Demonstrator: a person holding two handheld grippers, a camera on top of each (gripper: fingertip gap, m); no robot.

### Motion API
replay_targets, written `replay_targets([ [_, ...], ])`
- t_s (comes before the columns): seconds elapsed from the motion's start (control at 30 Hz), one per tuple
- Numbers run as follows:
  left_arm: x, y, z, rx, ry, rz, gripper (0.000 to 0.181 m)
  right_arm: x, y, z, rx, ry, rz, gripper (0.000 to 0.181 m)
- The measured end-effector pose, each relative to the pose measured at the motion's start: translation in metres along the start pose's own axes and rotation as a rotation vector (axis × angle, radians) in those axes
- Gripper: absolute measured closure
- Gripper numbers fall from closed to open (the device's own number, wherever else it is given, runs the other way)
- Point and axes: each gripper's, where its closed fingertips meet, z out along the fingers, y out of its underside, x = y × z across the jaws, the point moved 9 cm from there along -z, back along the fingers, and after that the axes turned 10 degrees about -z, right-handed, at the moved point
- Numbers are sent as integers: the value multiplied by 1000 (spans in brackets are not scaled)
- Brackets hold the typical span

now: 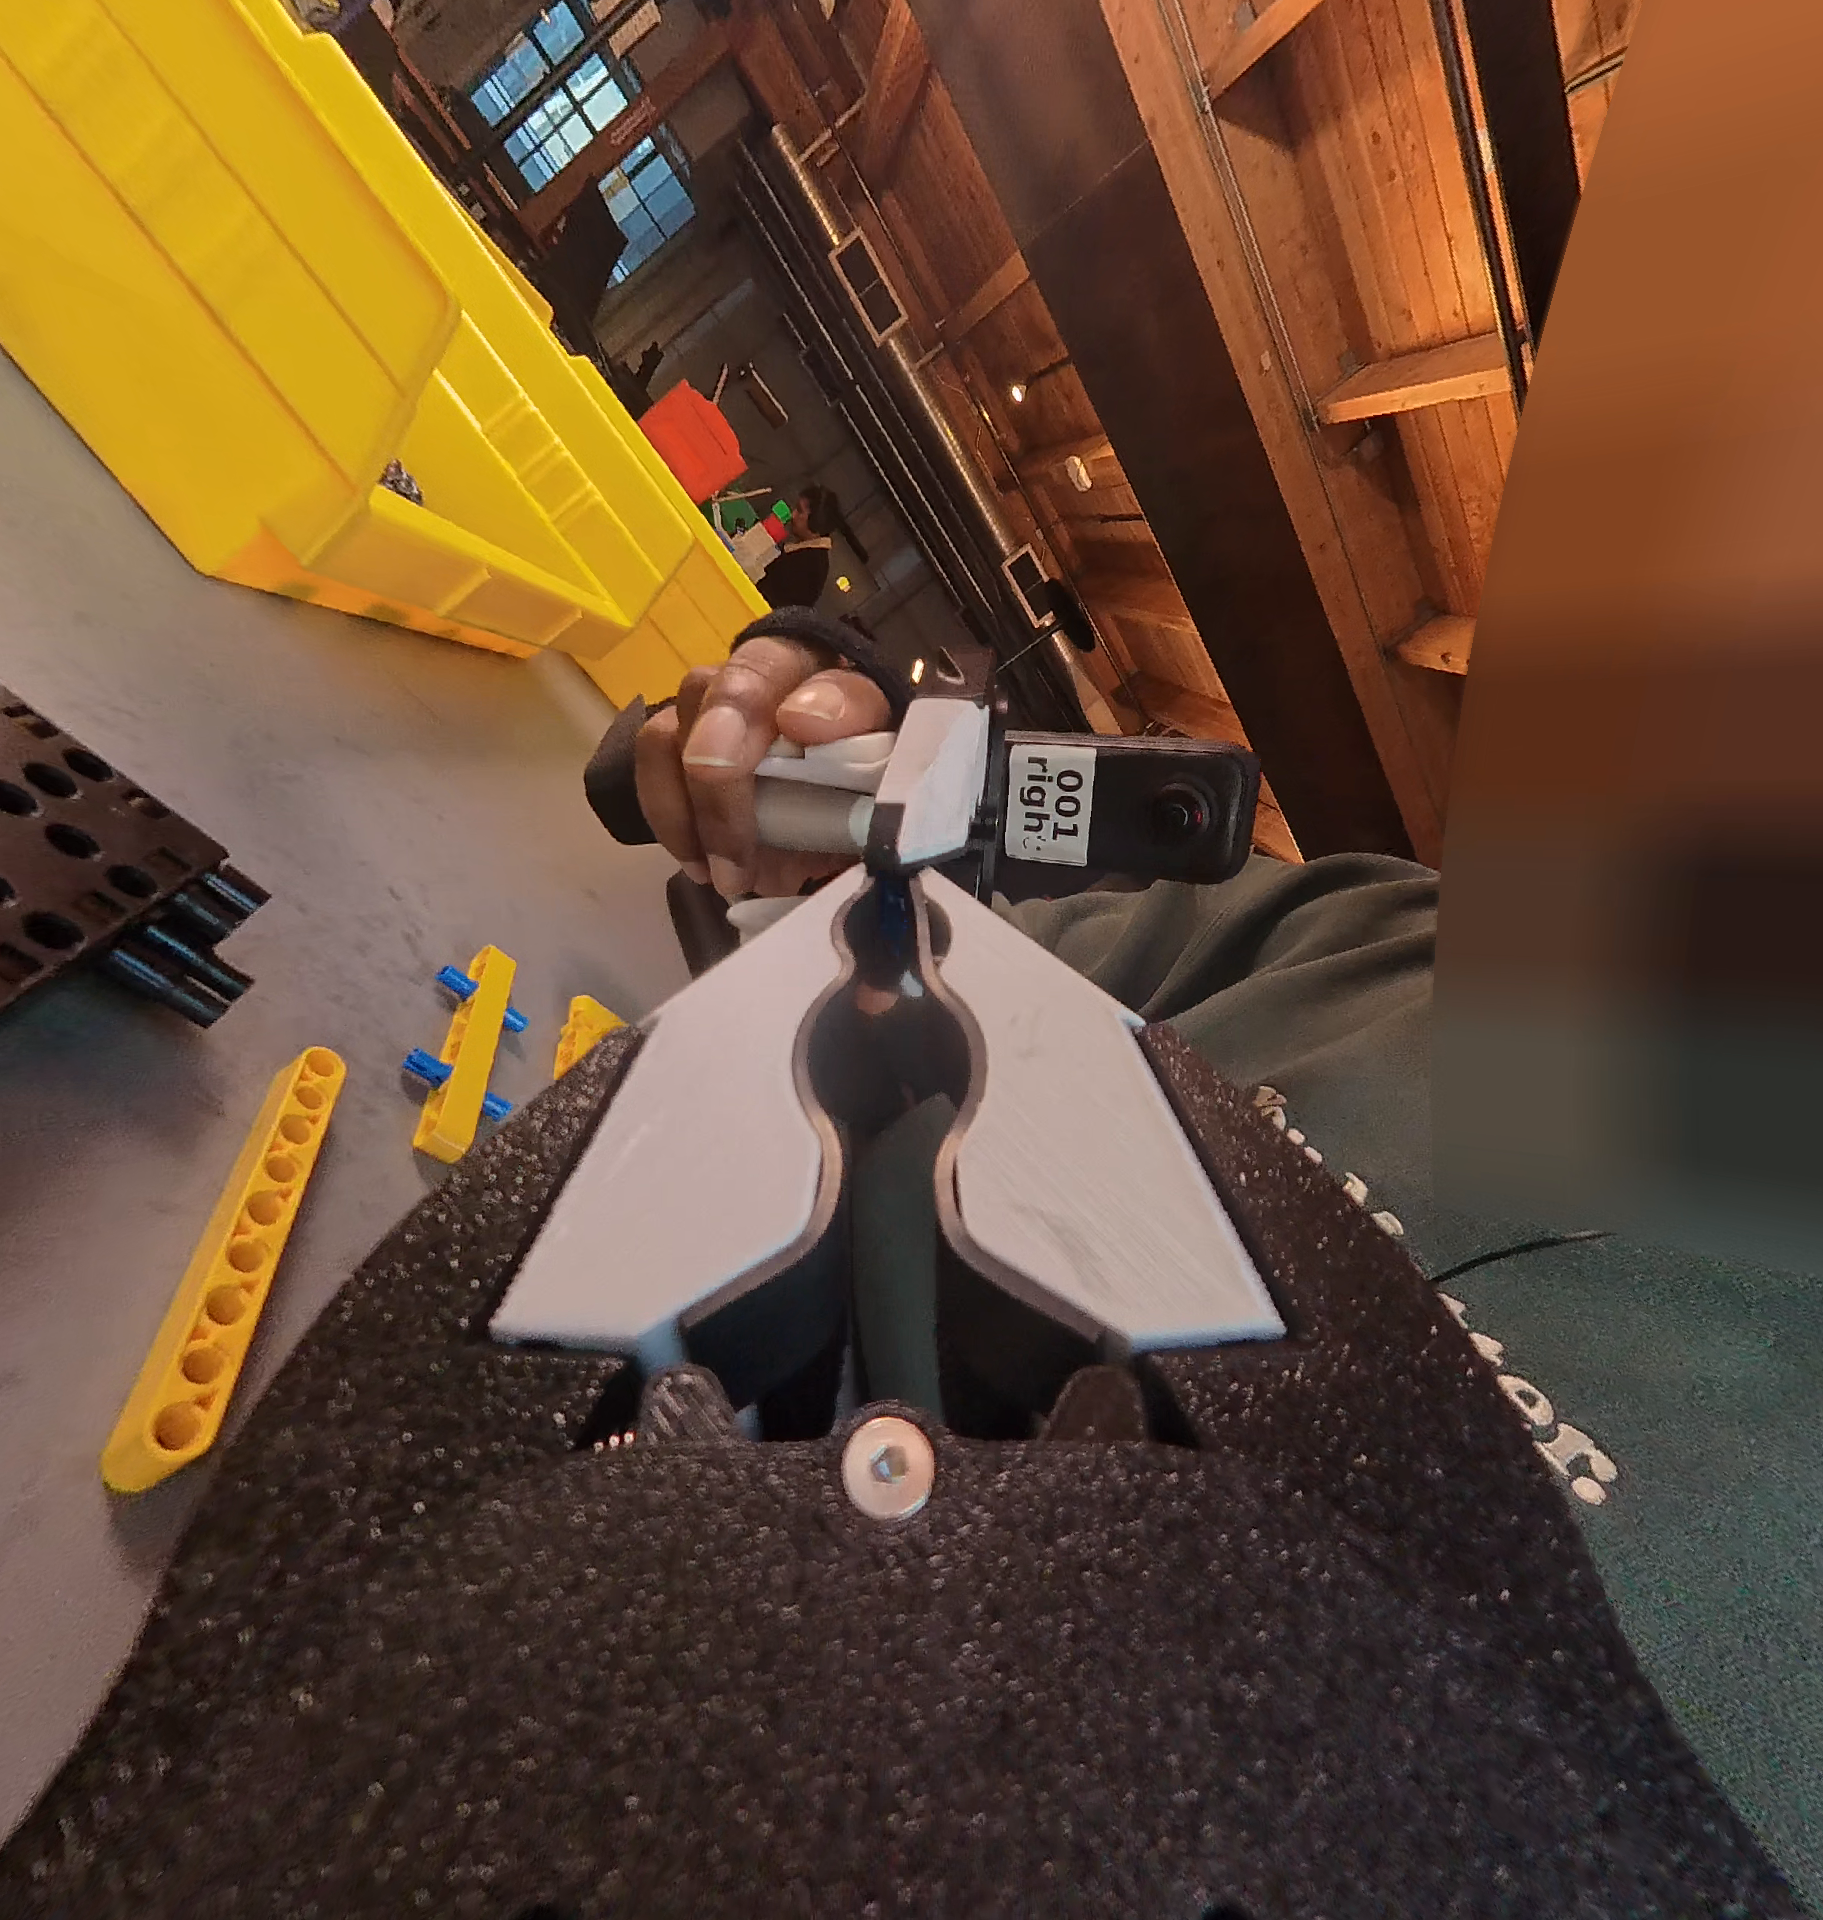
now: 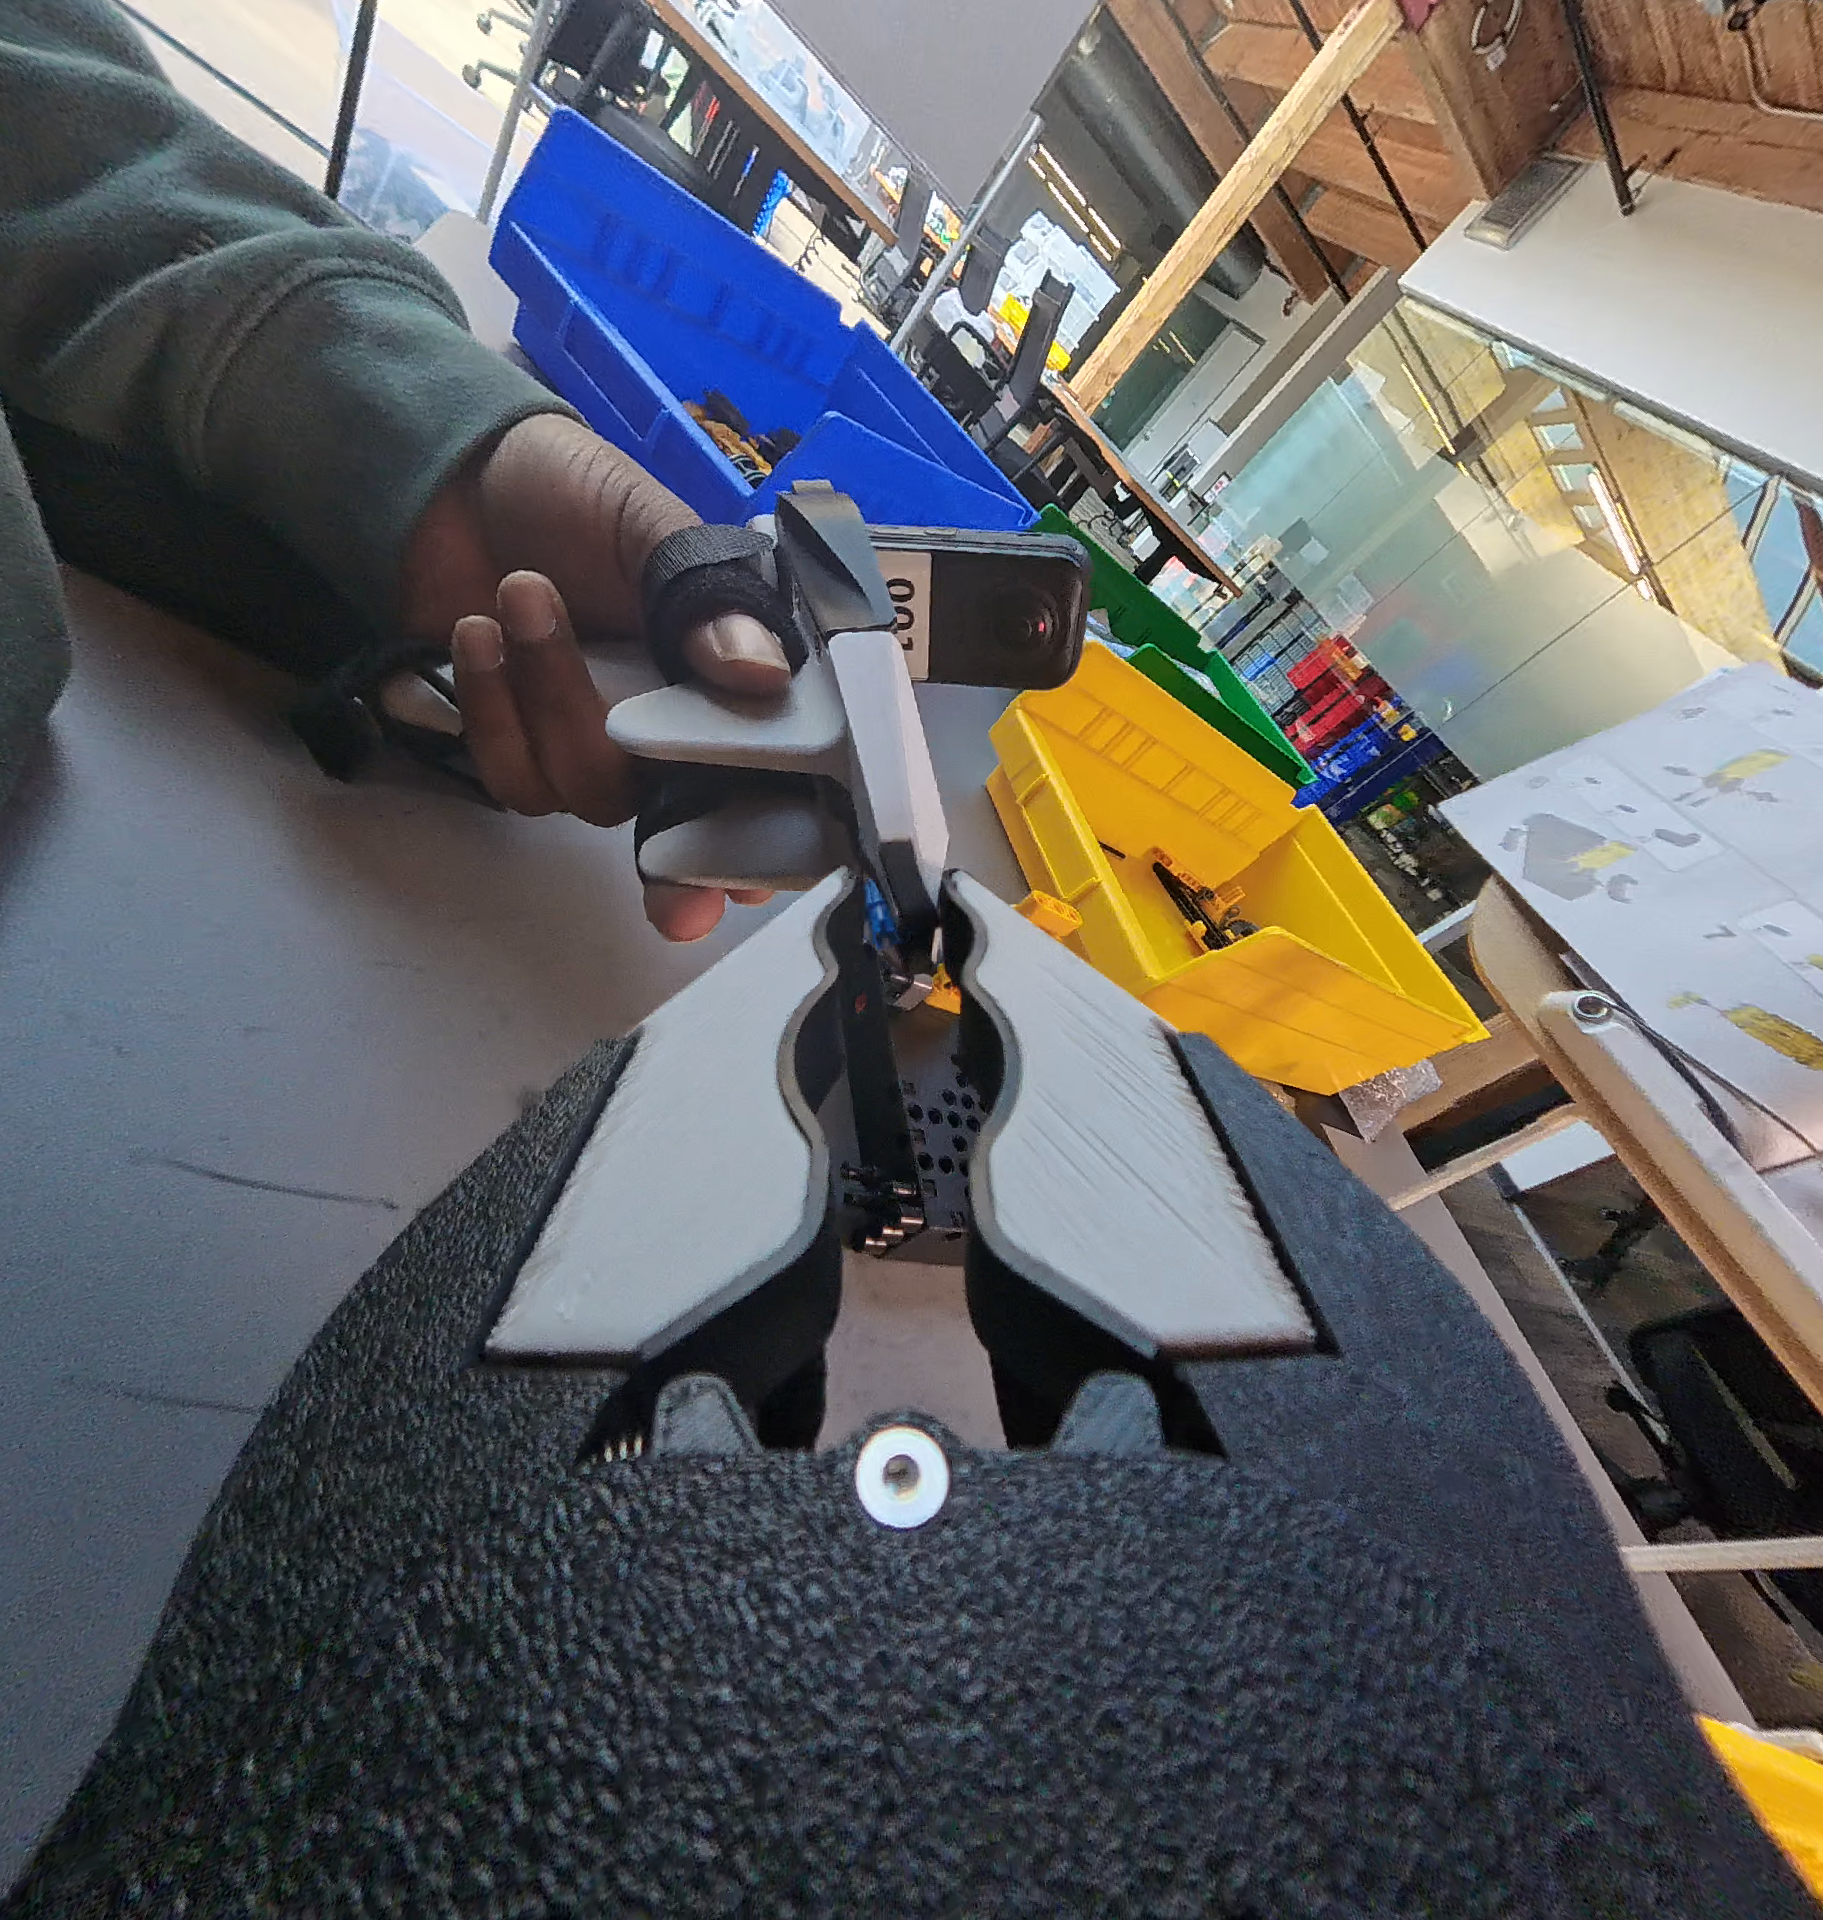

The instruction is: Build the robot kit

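My left gripper is shut on a small blue pin, which sits just behind its white fingertips. It is held up above the grey table. My right gripper faces it tip to tip, with its jaws a narrow gap apart. The blue pin and the left gripper's tip sit in that gap. The right gripper also shows in the left wrist view, held by a hand. The left gripper shows in the right wrist view, held by the other hand.
On the table lie a long yellow beam, a yellow beam with blue pins, a short yellow piece and a black perforated plate. Yellow bins stand behind. A blue bin, green bin, yellow bin and printed sheet are nearby. Left and right tips are no more than a few centimetres apart. Both grippers' tips are roughly 12 centimetres from the black perforated plate.
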Motion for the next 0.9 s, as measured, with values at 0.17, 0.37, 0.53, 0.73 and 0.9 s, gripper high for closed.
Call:
replay_targets([
  [0.17, 1, -1, 0, -2, 57, -47, 169, 3, 1, -2, 27, -4, 47, 170],
  [0.37, -1, 0, -1, 4, 94, -106, 162, 4, 4, -2, 25, -21, 81, 171],
  [0.53, -3, -3, -10, 51, 81, -126, 176, 14, 6, -12, 21, 30, 76, 177],
  [0.73, -4, -4, -9, 51, 55, -109, 167, 12, 7, -12, 38, 2, 98, 177],
  [0.9, -3, 0, -4, 4, 64, -98, 172, 6, 6, -9, 60, -54, 131, 177],
])
